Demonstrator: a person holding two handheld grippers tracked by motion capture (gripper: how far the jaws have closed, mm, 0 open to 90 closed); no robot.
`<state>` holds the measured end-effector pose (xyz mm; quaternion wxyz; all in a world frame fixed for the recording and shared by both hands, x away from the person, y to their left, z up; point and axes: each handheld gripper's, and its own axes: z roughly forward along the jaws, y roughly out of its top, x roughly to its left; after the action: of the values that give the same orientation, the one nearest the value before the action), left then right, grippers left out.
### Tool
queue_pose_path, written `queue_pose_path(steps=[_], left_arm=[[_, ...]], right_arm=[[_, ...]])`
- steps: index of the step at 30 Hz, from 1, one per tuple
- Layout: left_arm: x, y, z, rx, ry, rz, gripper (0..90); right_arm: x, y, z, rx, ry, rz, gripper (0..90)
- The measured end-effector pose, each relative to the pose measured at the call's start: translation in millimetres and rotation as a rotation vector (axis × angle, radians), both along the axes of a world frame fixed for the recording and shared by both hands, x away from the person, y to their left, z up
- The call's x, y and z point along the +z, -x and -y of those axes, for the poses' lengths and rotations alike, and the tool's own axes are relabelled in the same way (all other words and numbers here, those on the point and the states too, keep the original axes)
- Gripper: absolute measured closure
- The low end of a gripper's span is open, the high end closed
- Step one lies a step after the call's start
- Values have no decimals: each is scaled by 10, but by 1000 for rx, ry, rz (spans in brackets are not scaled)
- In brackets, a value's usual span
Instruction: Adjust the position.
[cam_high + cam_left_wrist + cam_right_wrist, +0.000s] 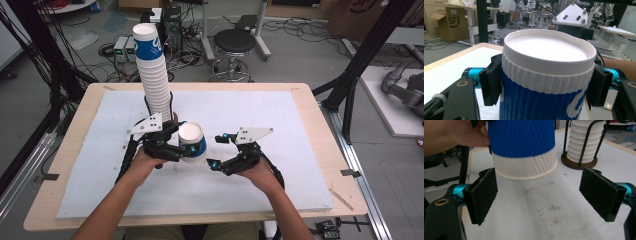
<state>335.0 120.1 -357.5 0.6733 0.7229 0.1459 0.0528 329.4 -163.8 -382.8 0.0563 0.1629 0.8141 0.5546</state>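
The left gripper (pixel 176 145) clamps a cup (pixel 192 142) upside down, lifted off the table (pixel 310 120), just beside the cup stack (pixel 152 70). The right gripper (pixel 224 150) waits near it, jaws open and empty. Judged status: one cup separated; placement remains. The right gripper view shows the stack's wire holder (pixel 579 162); the left gripper view shows the cup's recessed base (pixel 549 47).

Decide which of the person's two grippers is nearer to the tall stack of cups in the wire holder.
Left. The left gripper, clamped on a single blue-and-white cup, sits just in front of the cup stack. The right gripper, jaws open, is farther off to the stack's right.
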Motion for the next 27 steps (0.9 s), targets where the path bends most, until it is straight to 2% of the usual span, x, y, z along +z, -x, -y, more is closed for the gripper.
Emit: queue_pose_path(steps=[3, 9, 21, 27], left_arm=[[-11, 0, 46, -10, -10, 1, 275], [-29, 7, 140, -20, -24, 9, 276], [-50, 6, 226, -45, -16, 11, 278], [-46, -2, 210, -44, -17, 12, 282]], right_arm=[[6, -10, -36, 21, -23, -11, 153], [-2, -3, -95, 33, -19, -8, 153], [-29, -7, -165, 40, -29, -25, 155], [-21, 9, -173, 37, -12, -7, 240]])
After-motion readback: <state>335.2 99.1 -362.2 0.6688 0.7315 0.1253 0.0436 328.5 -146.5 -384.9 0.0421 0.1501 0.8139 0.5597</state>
